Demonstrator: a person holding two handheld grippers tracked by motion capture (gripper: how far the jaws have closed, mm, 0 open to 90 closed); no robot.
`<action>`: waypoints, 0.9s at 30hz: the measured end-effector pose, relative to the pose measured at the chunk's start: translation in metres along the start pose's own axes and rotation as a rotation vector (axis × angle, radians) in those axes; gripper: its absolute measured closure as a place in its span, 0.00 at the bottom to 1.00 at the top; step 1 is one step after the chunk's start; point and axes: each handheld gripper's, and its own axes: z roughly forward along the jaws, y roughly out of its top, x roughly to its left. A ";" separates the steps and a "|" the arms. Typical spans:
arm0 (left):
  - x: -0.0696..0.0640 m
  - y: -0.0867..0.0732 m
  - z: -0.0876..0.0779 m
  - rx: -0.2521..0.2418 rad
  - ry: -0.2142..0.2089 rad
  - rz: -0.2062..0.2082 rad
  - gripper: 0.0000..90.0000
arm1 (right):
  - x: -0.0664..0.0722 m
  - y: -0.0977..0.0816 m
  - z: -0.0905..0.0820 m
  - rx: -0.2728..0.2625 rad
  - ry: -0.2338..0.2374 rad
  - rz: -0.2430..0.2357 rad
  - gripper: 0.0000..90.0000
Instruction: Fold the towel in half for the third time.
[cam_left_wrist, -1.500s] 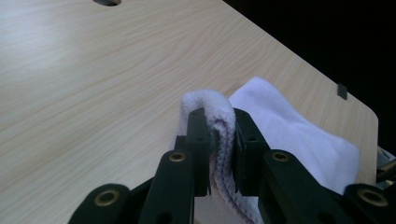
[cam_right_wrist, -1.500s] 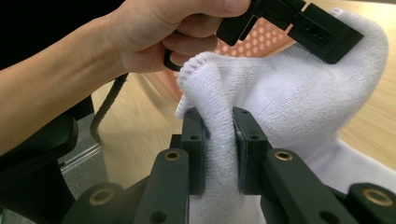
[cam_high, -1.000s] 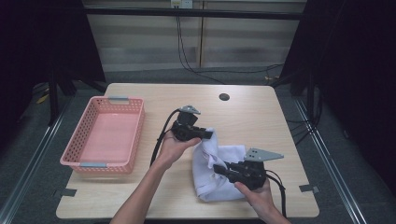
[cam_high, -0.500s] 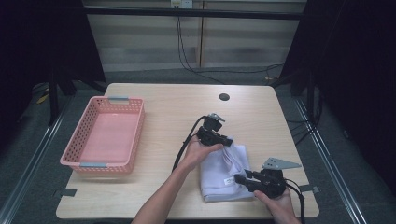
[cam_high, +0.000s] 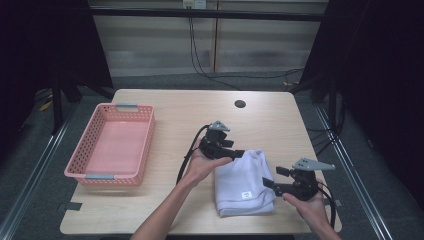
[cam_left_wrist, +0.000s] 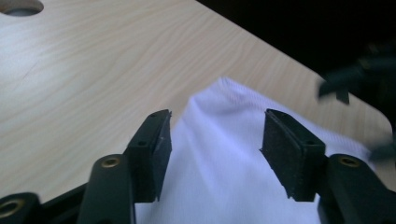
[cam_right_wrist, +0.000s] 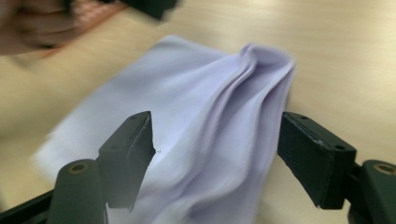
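In the high view, the folded white cloth (cam_high: 244, 185) is lying at the worktop's (cam_high: 180, 107) five o'clock, with the left gripper (cam_high: 239, 154) at its eleven o'clock corner and the right gripper (cam_high: 268, 184) at its three o'clock edge. In the left gripper view, jaws that have just been opening are standing apart over the cloth (cam_left_wrist: 233, 158). In the right gripper view, jaws likewise just opening are straddling its bunched edge (cam_right_wrist: 219, 126), unclamped.

- The folded white cloth (cam_high: 244, 187) lies flat on my light wooden table, toward its near right part.
- A small label shows on top.
- One corner bunches into raised ridges (cam_right_wrist: 252, 79).
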 end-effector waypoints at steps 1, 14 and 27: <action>0.000 0.000 0.000 0.000 0.000 0.000 0.53 | 0.000 0.000 0.000 0.000 0.000 0.000 0.29; -0.053 -0.091 -0.021 0.154 -0.057 0.172 0.49 | -0.040 0.030 0.082 0.104 -0.056 0.014 0.61; -0.047 -0.097 -0.020 0.154 0.008 0.238 0.52 | -0.050 0.015 0.081 0.170 -0.074 -0.022 0.71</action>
